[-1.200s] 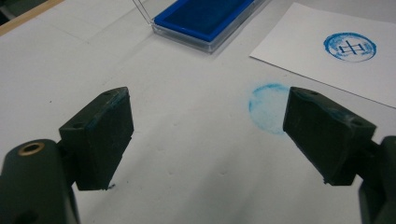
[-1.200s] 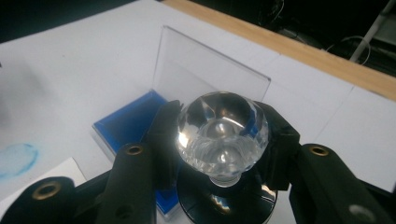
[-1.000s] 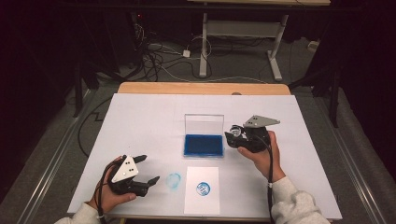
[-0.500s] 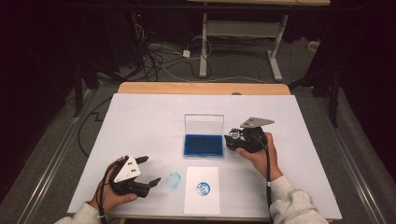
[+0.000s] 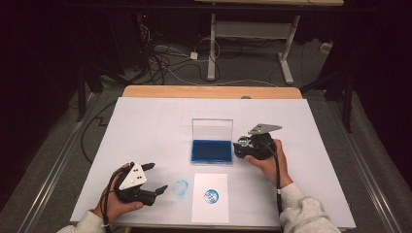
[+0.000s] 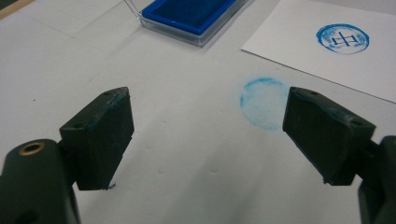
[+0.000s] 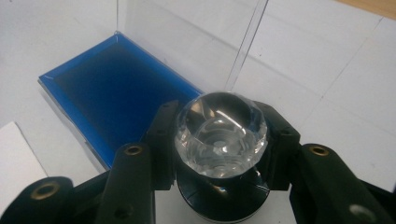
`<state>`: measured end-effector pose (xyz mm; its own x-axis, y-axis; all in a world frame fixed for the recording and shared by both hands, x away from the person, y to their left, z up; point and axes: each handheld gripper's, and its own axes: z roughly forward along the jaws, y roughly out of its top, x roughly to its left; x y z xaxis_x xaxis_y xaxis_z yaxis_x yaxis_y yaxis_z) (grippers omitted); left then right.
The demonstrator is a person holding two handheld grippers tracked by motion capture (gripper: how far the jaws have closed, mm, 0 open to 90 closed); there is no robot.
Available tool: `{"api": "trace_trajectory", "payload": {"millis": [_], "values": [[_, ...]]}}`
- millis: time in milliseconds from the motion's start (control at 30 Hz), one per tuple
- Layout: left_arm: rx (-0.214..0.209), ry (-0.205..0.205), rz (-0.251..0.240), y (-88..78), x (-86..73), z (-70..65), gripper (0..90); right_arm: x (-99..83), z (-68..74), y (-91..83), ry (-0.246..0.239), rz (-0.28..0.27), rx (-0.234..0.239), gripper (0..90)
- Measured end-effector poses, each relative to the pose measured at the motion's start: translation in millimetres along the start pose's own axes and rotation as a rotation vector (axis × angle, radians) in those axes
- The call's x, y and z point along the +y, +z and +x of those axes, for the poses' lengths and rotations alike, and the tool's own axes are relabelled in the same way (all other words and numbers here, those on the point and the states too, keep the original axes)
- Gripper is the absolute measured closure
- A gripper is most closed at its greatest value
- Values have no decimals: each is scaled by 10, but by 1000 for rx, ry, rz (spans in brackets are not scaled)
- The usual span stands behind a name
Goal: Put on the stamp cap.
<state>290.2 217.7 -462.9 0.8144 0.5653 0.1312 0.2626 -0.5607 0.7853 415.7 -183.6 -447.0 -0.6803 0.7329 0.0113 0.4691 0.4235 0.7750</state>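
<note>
My right gripper (image 5: 241,145) is shut on a stamp with a clear faceted knob (image 7: 220,135) and a black round base. It holds the stamp (image 5: 242,141) just to the right of the blue ink pad (image 5: 212,150), low over the table. The pad (image 7: 112,88) lies open, its clear lid (image 7: 187,42) standing upright behind it. In front of the pad lies a white paper (image 5: 210,184) bearing a round blue print (image 5: 211,196). My left gripper (image 5: 156,177) rests open at the front left, nothing between its pads (image 6: 100,135).
A faint blue ink smudge (image 5: 181,188) marks the white table cover (image 5: 145,126) between my left gripper and the paper, close to my right pad (image 6: 322,135). A wooden table edge (image 5: 209,91) runs along the back. Cables lie on the floor beyond.
My right hand has sunk a little with the stamp, staying beside the ink pad. The left gripper has not moved.
</note>
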Motion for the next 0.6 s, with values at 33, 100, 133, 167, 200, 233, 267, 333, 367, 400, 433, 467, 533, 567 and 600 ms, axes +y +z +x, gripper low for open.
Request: {"api": "trace_trajectory", "payload": {"millis": [33, 100, 133, 167, 200, 233, 267, 333, 367, 400, 433, 467, 533, 567, 600], "values": [[-1, 1, 0, 1, 1, -1, 162, -5, 1, 10, -2, 4, 4, 559], [-3, 0, 2, 1, 1, 0, 163, -13, 10, 24, -2, 9, 7, 558], [-5, -1, 2, 3, 0, 0, 163, -12, 11, 25, -5, 7, 9, 558], [-5, -2, 3, 5, 1, 0, 164, -11, 15, 24, -5, 9, 8, 558], [-7, -3, 3, 6, 1, -2, 164, -12, 11, 24, -6, 8, 9, 558], [-9, -3, 1, 6, 3, -3, 164, -15, 7, 23, -1, 9, 8, 558], [-9, -2, 0, 6, 5, -5, 164, -17, 2, 23, 2, 8, 8, 557], [-8, -1, -1, 8, 6, -8, 164, -21, -6, 19, 5, 9, 5, 556], [-8, -1, 1, 9, 6, -7, 164, -22, -9, 17, 5, 9, 4, 555], [-8, -2, 1, 10, 4, -7, 164, -23, -11, 14, 7, 11, 0, 554], [-8, -3, 0, 9, 4, -6, 164, -24, -18, 12, 3, 11, -1, 553], [-8, -3, 0, 9, 5, -5, 164, -25, -22, 11, 3, 9, -2, 546], [-9, -3, 0, 10, 6, -5, 164, -23, -19, 8, -1, 15, -11, 538], [-9, -3, 1, 12, 6, -6, 164, -22, -15, 5, 2, 13, -12, 536], [-9, -2, 2, 13, 5, -6, 164, -20, -13, 3, 3, 11, -12, 528]]}}
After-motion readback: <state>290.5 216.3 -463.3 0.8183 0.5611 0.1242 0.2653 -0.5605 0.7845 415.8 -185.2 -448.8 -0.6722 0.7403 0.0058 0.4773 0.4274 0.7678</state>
